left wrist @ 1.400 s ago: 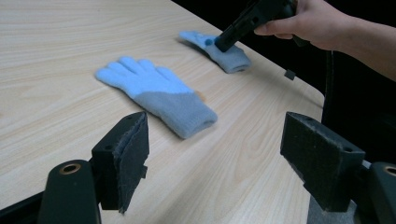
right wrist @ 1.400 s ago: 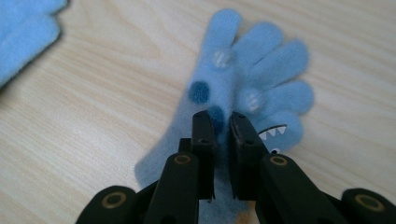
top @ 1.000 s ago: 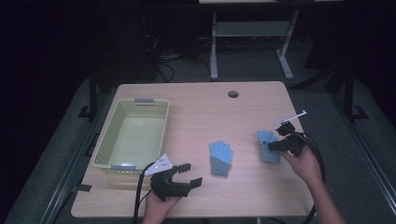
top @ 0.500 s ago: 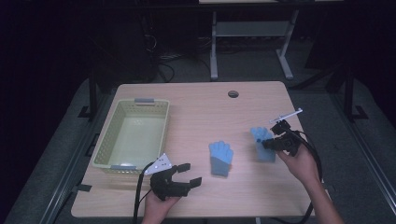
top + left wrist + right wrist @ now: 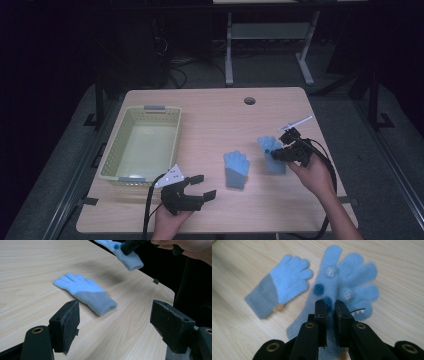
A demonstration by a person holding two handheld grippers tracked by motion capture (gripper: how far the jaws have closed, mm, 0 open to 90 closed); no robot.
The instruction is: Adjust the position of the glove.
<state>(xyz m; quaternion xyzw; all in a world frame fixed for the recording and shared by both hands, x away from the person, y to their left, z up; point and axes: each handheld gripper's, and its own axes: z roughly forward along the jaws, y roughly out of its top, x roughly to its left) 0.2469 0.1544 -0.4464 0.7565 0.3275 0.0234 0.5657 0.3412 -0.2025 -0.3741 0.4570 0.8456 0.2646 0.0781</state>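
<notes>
Right gripper is clamped on a blue glove; in the right gripper view the jaws are seen nearly together, pinching the fabric of the spotted glove near its palm. In the left gripper view the held glove is seen lifted clear of the table, cuff hanging down. Left gripper is held at the table's near edge, jaws wide apart, nothing between the pads. A second glove is lying flat on the table between the two grippers, fingers pointed away from the person, grey cuff nearer. A yellow basket is seen on the left side, well apart from both gloves.
</notes>
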